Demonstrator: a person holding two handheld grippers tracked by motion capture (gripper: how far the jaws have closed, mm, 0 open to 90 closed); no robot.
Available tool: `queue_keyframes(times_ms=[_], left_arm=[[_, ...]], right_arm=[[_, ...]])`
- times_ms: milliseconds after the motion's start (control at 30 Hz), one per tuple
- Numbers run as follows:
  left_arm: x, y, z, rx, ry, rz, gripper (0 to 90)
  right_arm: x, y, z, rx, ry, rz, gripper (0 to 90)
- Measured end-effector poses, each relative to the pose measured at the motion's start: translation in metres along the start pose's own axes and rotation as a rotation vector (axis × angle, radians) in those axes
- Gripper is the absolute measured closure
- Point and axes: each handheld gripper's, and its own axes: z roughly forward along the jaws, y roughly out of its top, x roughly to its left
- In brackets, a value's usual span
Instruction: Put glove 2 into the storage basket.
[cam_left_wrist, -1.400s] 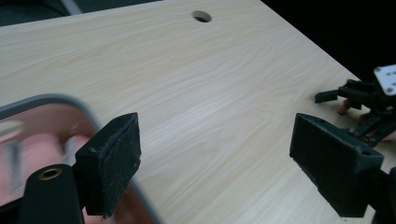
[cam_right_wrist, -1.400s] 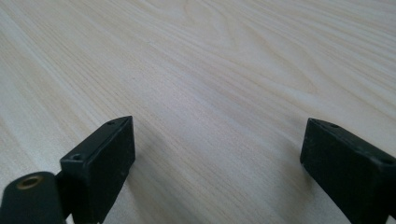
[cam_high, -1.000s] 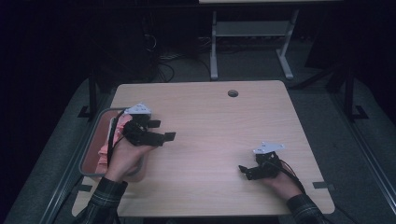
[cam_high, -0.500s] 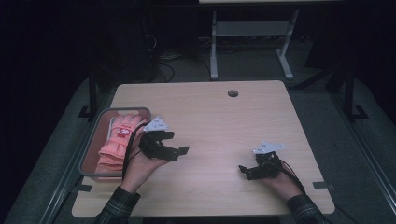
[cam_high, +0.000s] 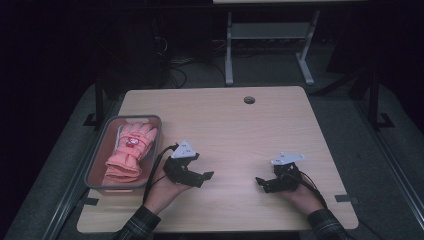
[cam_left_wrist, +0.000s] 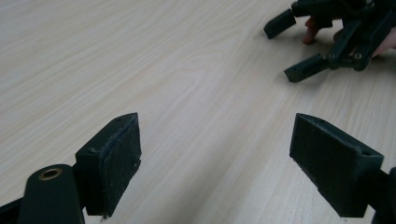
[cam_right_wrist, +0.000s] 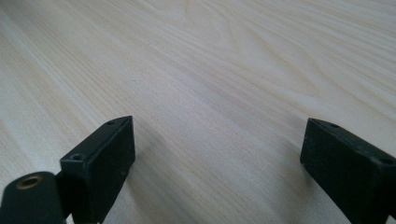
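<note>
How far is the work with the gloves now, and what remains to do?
Done, it seems: the pink gloves lie in the grey tray at the table's left edge. In hand: nothing; the left gripper and the right gripper are both open, over bare wood. Left: probably nothing, since no other item lies on the table.

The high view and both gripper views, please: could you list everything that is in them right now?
Table: one, light wood, centre; round grommet hole near its far edge.
Tray: one, grey, on the table's left edge.
Gloves: pink, a stack lying in the tray; count unclear.
Stand: one, pale metal frame, on the floor beyond the table.
Cables: several, dark, on the floor behind the table.
Left gripper: one, black, open, beside the tray.
Right gripper: one, black, open, near the table's right front.
Hands: two, plaid sleeves, at the near edge.
</note>
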Motion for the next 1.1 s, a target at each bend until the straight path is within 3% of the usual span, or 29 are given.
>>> queue_keyframes(times_ms=[133,367,533,767,833,900,1100], left_arm=[[-0.004,-0.007,0.008,0.018,0.010,0.035,16.0],[-0.004,-0.020,0.023,0.057,0.014,0.046,15.9],[-0.005,-0.027,0.032,0.083,0.025,0.083,15.9],[-0.005,-0.034,0.042,0.105,0.018,0.081,14.2],[-0.006,-0.038,0.047,0.119,0.031,0.103,13.0],[-0.004,-0.041,0.049,0.108,0.013,0.088,12.5],[-0.005,-0.041,0.049,0.108,-0.005,0.105,12.5]], right_arm=[[0.000,0.000,0.000,0.000,0.000,0.000,9.8],[0.000,0.000,0.000,-0.001,0.000,0.000,9.8],[0.000,0.000,0.000,0.000,0.000,0.000,9.8],[0.000,0.000,0.000,0.000,0.000,-0.001,9.8],[0.000,0.000,0.000,0.001,0.001,-0.001,9.8],[0.000,0.000,0.000,0.001,0.000,-0.001,9.8],[0.000,0.000,0.000,0.001,0.000,0.000,9.8]])
